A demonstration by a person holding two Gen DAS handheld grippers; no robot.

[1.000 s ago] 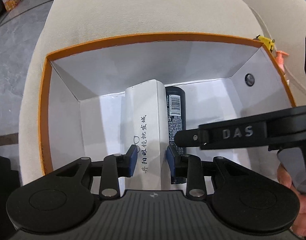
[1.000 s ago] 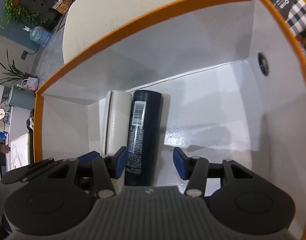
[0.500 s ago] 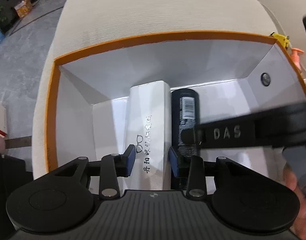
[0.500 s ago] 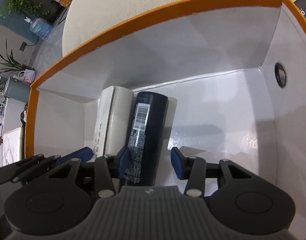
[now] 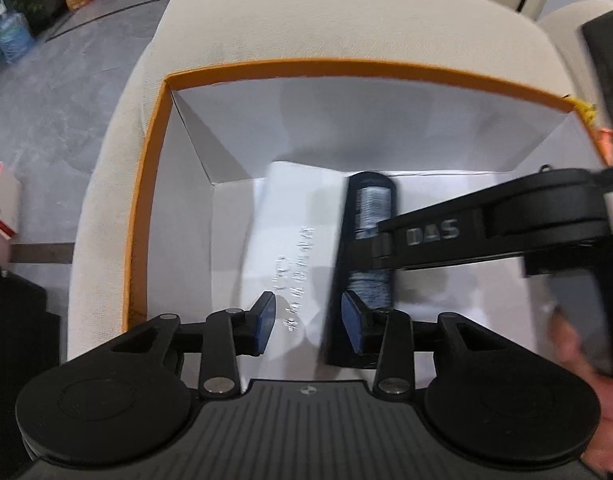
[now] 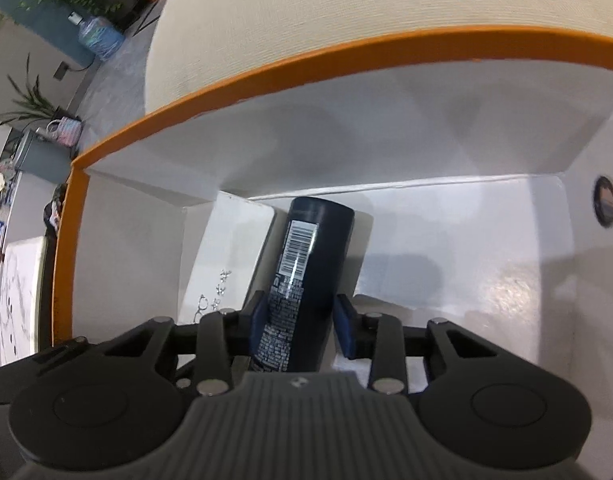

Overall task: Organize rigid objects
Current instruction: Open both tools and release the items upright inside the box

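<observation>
Container: orange-rimmed box point(image 5: 146, 200) with white inner walls, standing on a cream cushioned seat point(image 5: 346, 20); open at the top.
Item one: white case point(image 5: 294, 240) with printed characters and a spectacles mark, lying flat on the box floor, left of centre, long side running near to far.
Item two: dark cylindrical can point(image 6: 306, 272) with a barcode label, lying beside the white case on its right, the two touching or very nearly so; far end close to the far wall.
Left hand-held gripper point(image 5: 308, 316): over the near end of the white case; jaws opening, pads standing either side of the case and, as far as the blurred left view shows, no longer pressing it.
Right hand-held gripper point(image 6: 302, 324): jaws closing around the near part of the can; left pad appears against it, right pad just clear, so not yet a firm hold.
Person: part of a hand point(image 5: 586, 360) at the right edge of the left view, carrying the right tool.
Done, judged: two rigid items already lie side by side inside the box.
In hand, judged: the can is probably being taken up to straighten or shift it.
Left, judged: right half of the box floor is bare; small objects show past the right rim, too blurred to name, so whether more is to be packed cannot be told.
</observation>
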